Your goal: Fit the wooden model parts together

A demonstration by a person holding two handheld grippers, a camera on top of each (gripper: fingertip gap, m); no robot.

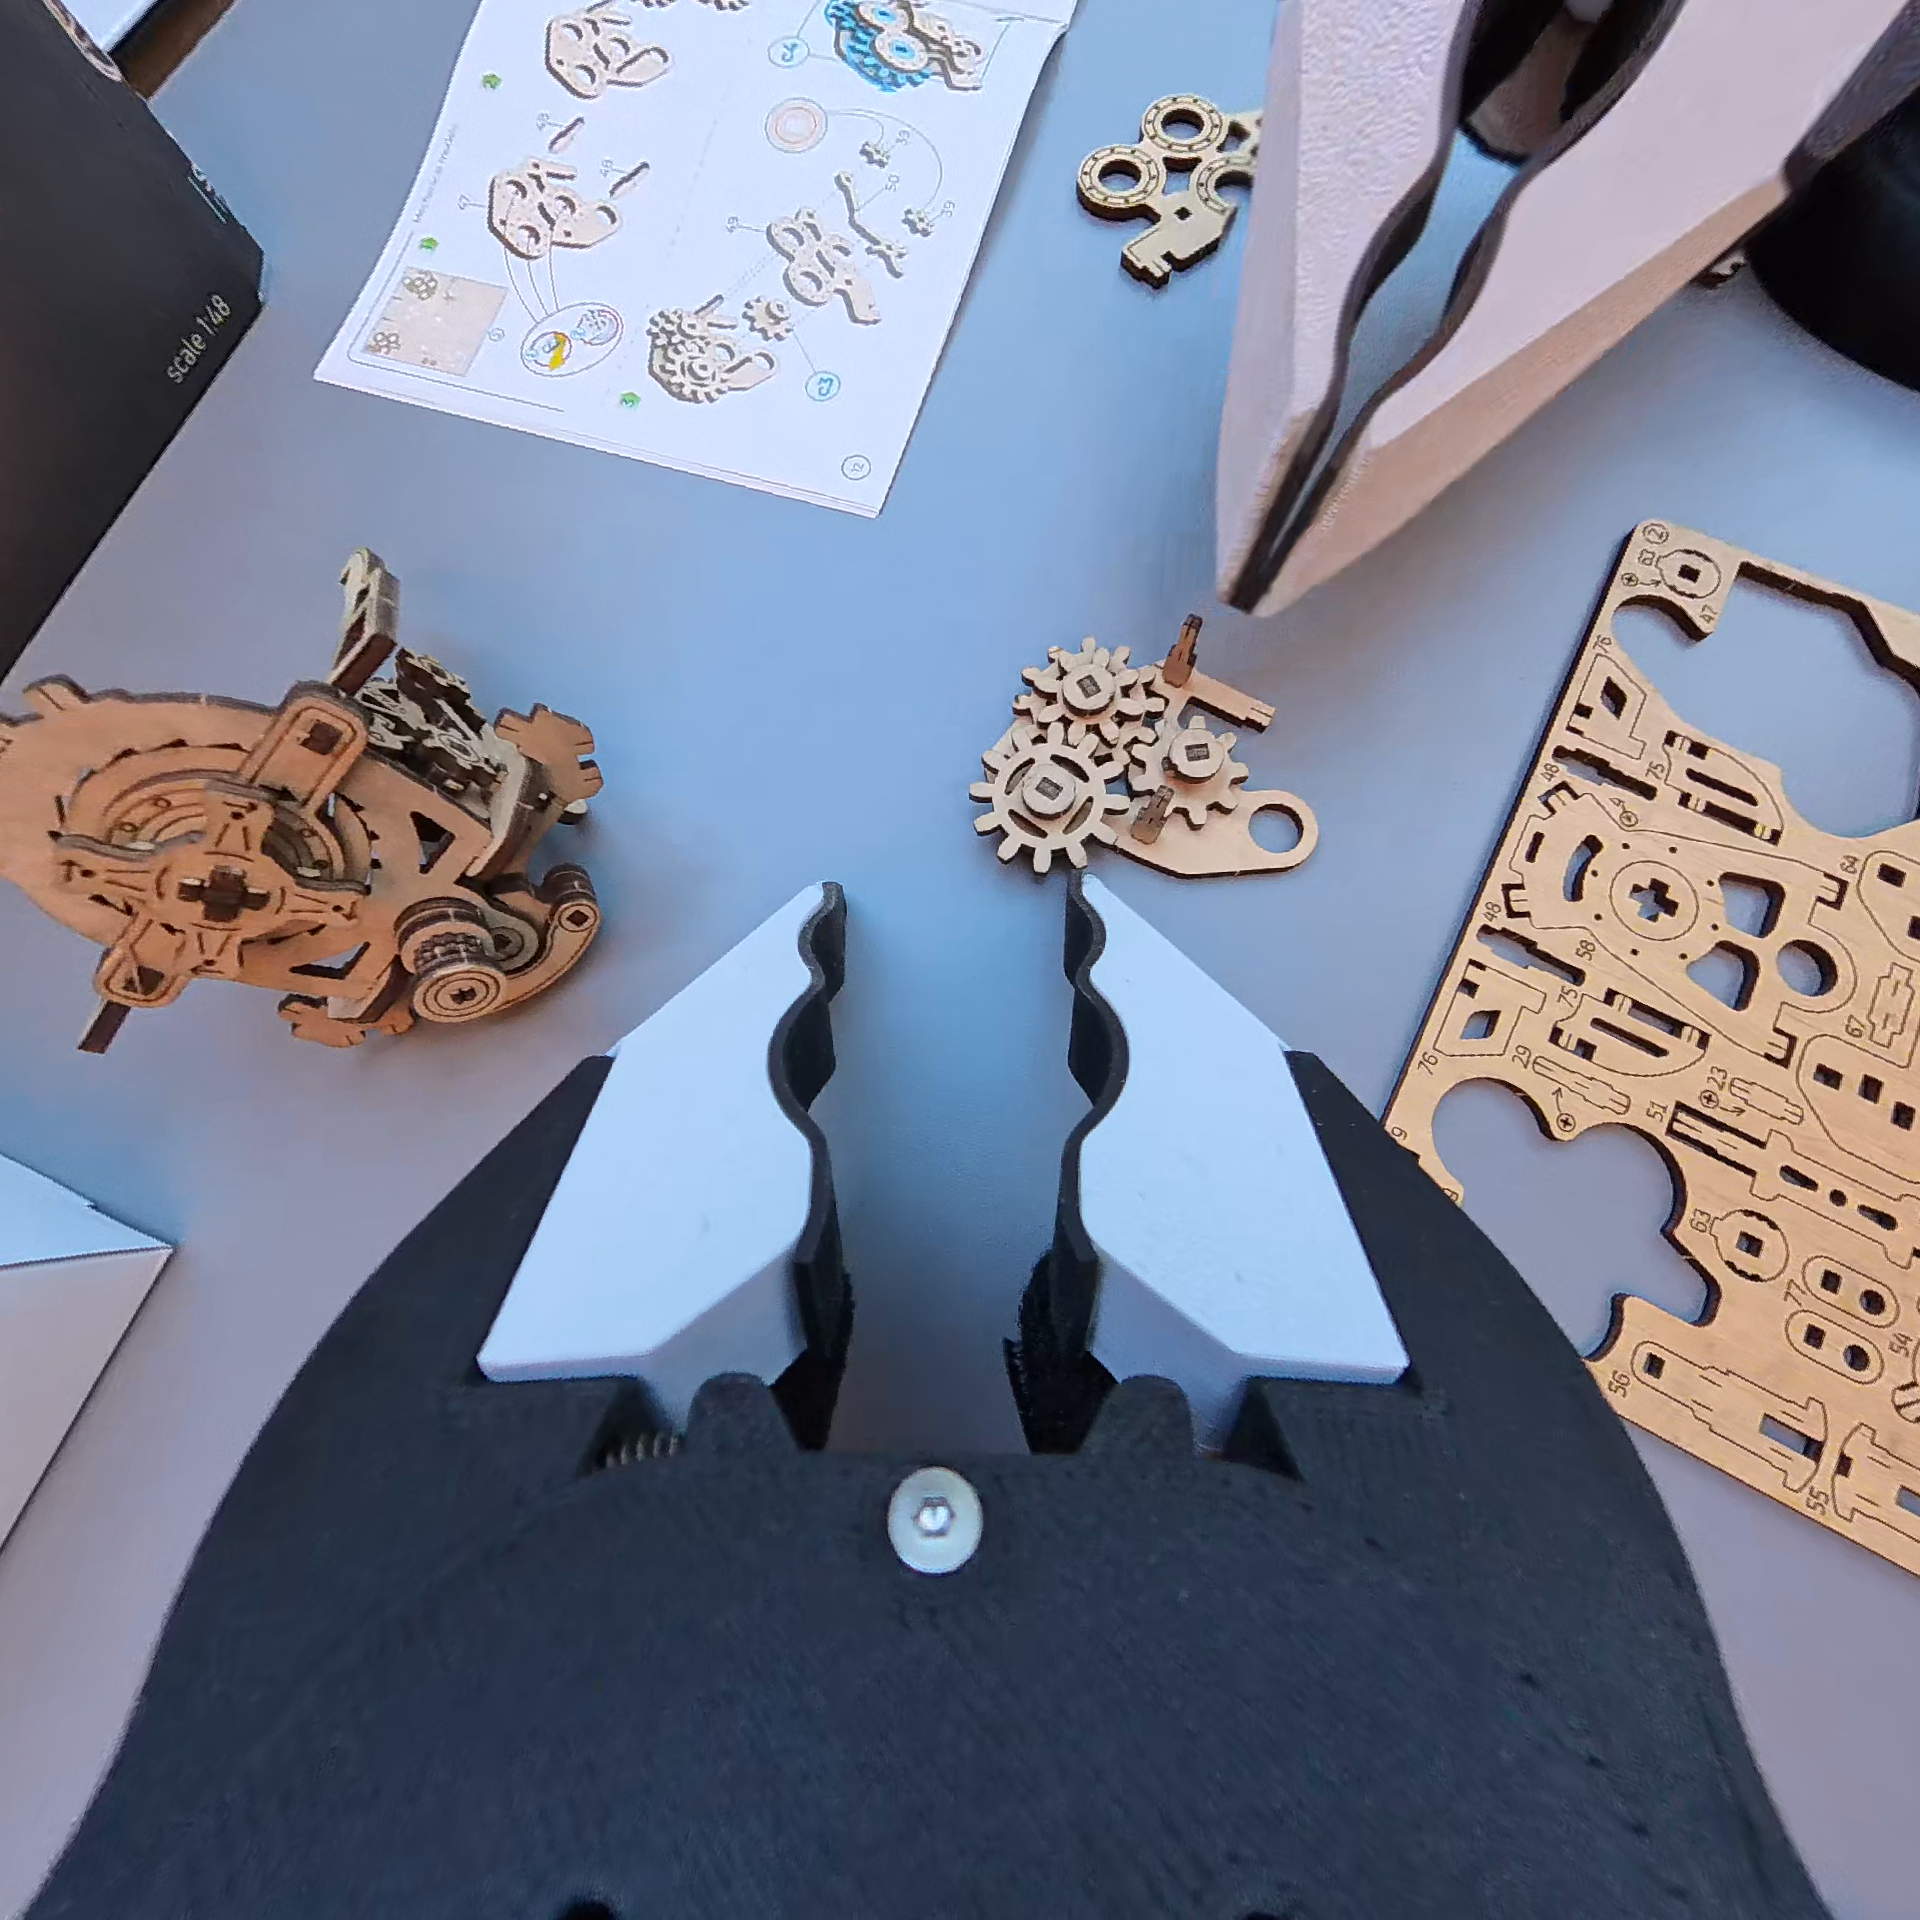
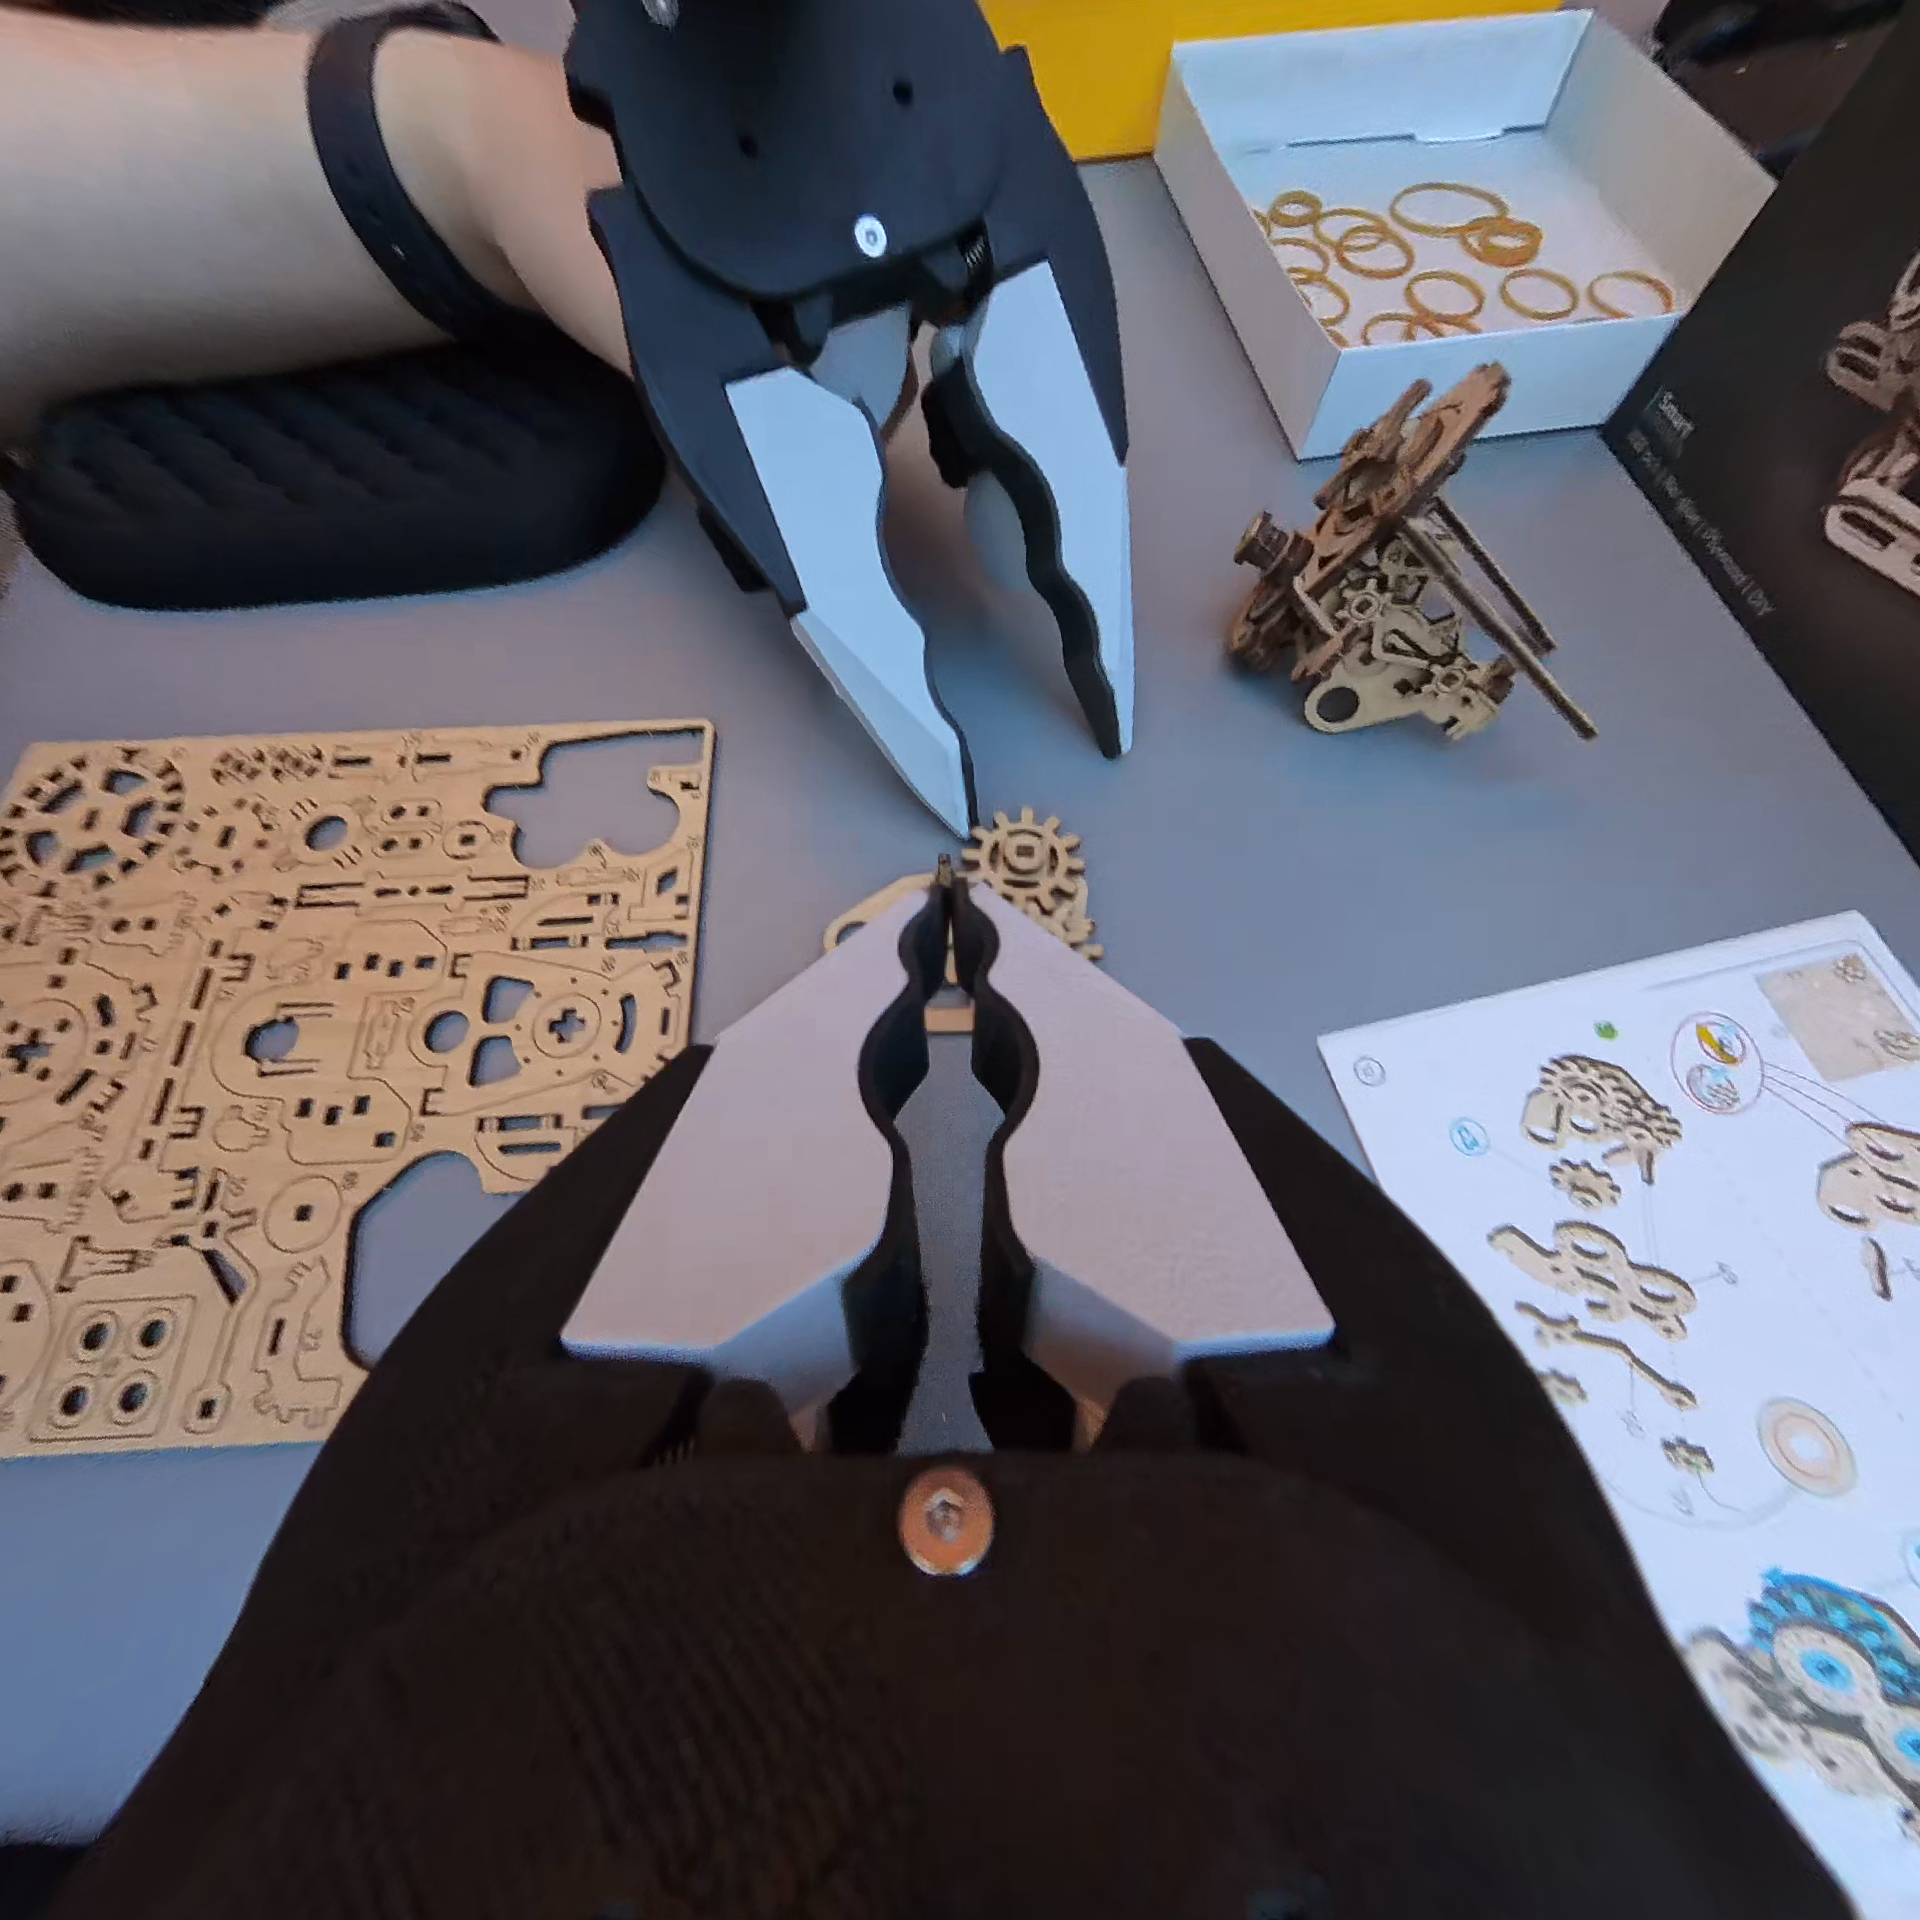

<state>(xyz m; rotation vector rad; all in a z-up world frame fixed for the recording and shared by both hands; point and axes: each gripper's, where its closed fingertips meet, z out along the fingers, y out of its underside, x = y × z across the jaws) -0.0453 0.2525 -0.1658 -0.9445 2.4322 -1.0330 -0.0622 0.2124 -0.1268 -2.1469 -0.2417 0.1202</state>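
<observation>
A small wooden plate carrying three gears [image 1: 1132, 774] lies flat on the grey table; two short pegs stand on it. In the right wrist view only one gear [image 2: 1023, 857] shows past my fingers. My left gripper [image 1: 954, 894] is open and empty, tips just short of the plate's near edge; it also shows in the right wrist view [image 2: 1039, 779]. My right gripper [image 2: 951, 899] is shut, tips just above the plate's far side by an upright peg [image 1: 1188, 649]; I cannot tell if they touch it. It also shows in the left wrist view [image 1: 1247, 592]. A larger built model [image 1: 301, 831] stands to the left.
A laser-cut wooden sheet [image 1: 1683, 1039] lies right of the plate, an instruction sheet [image 1: 707, 229] beyond it, and a three-ring wooden piece [image 1: 1164, 187] by the sheet. A black box [image 1: 104, 312], a white box of rubber bands [image 2: 1455, 260], a black wrist pad [image 2: 332, 499] and a person's arm [image 2: 208, 208] ring the work area. My right fingertips sit around 6 cm from my left ones.
</observation>
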